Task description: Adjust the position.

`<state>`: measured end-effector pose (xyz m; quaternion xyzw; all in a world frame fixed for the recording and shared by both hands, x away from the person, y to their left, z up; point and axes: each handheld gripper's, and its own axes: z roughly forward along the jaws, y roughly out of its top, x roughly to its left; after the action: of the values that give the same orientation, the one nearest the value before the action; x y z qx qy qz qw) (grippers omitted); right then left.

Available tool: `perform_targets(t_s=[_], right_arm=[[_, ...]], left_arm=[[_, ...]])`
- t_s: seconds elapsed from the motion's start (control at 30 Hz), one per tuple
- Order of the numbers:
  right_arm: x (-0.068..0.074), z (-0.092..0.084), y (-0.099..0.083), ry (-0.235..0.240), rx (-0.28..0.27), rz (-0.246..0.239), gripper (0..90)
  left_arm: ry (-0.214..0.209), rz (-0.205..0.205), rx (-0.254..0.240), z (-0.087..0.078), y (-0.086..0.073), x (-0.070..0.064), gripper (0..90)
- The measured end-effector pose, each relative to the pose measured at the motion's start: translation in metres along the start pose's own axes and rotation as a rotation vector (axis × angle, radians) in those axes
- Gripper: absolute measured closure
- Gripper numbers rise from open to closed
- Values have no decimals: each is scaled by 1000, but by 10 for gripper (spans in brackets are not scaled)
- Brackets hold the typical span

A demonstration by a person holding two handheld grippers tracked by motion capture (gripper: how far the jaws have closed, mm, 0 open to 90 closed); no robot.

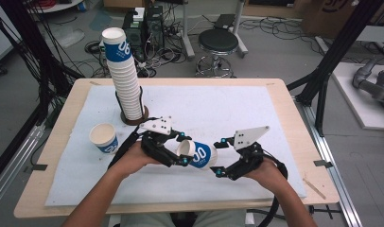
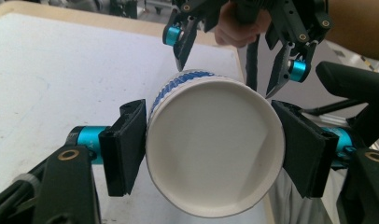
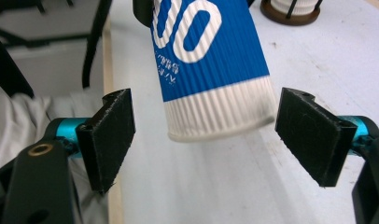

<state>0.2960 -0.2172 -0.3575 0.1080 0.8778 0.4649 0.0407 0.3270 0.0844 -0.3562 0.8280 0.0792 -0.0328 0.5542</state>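
Sideways over table [image 1: 284,101], cup [image 1: 198,154] clamped at rim by left gripper [image 1: 177,150]; right gripper [image 1: 219,156] spread wide around base, untouching.

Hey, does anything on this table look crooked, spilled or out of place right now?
The tall cup stack in its holder leans left toward the top. Nothing is spilled. The cup lying sideways is simply clamped in the left hand-held gripper.

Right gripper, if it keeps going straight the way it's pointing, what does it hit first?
Most likely the base end of the blue and white cup. That end sits between the right gripper's open pads without touching, while the left gripper grips the cup near its rim.
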Motion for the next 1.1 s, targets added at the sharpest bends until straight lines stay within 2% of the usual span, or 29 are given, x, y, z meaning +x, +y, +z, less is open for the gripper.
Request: perform_targets(t_s=[0.1, 0.27, 0.4, 0.53, 0.67, 1.1], right_arm=[[0, -2, -5, -9, -64, 28, 204], [-1, -3, -15, -22, -141, 67, 204], [0, -6, -26, -56, -199, 65, 204], [-1, -7, -34, -76, -215, 80, 204], [-2, -6, -40, -72, -224, 92, 204], [-2, -1, -47, -18, -227, 118, 204]], left_arm=[[9, 7, -23, -4, -3, 0, 299], [25, 19, -74, -9, -7, -1, 298], [27, 24, -107, -13, -9, -1, 298], [20, 29, -129, -13, -13, -1, 298], [7, 36, -138, -11, -15, -3, 298], [-16, 49, -164, -7, -14, -7, 298]])
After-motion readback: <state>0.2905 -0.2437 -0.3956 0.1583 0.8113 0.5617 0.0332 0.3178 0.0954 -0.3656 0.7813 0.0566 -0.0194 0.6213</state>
